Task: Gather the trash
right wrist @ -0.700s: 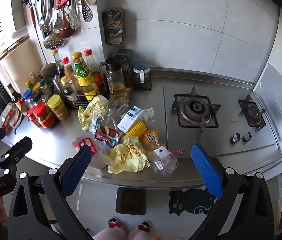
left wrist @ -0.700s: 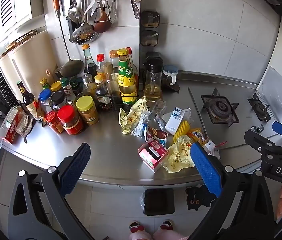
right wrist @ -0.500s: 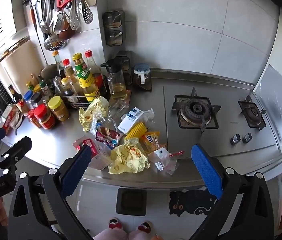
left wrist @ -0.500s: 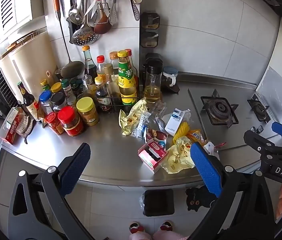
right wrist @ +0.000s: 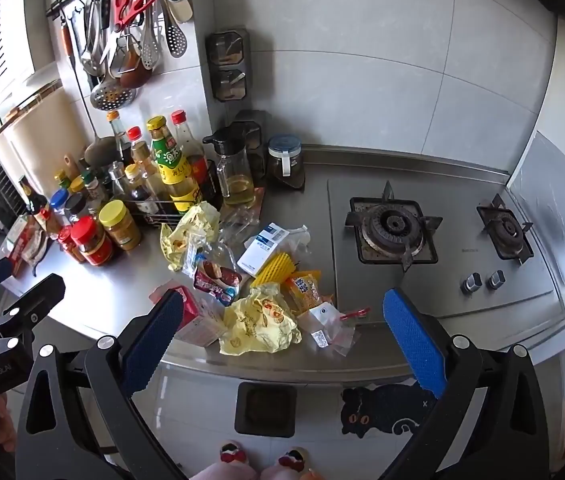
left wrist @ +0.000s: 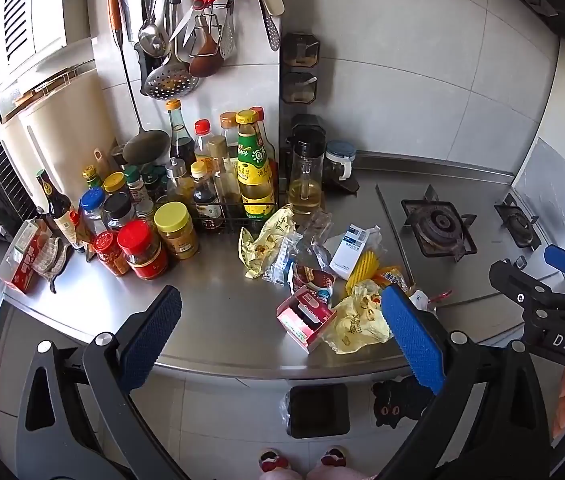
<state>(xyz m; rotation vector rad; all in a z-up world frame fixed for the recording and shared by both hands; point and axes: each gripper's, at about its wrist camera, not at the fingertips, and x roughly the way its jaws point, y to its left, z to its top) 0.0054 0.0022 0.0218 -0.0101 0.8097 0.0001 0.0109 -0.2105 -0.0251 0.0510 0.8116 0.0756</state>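
A heap of trash lies on the steel counter [left wrist: 210, 312]: a crumpled yellow wrapper [left wrist: 356, 322] [right wrist: 260, 326], a pink carton [left wrist: 306, 318] [right wrist: 196, 320], a second yellow wrapper [left wrist: 266, 240] [right wrist: 190, 232], a white and blue box [left wrist: 348, 250] [right wrist: 264, 246], a yellow ridged piece [right wrist: 276, 268], an orange snack bag [right wrist: 304, 286] and clear plastic bags [right wrist: 328, 324]. A black bin [left wrist: 316, 410] [right wrist: 264, 408] stands on the floor below the counter edge. My left gripper [left wrist: 280, 338] and right gripper [right wrist: 282, 336] are both open and empty, held above and in front of the counter edge.
Sauce bottles and jars [left wrist: 242, 168] crowd the counter's back left, with an oil jug [right wrist: 236, 176] and a lidded jar [right wrist: 284, 158]. Utensils [left wrist: 186, 32] hang on the wall. A gas hob [right wrist: 392, 228] is at the right. A cat mat [right wrist: 380, 410] lies on the floor.
Both views have drifted only slightly; the scene sits a little lower in the frame. Both grippers stay open and empty.
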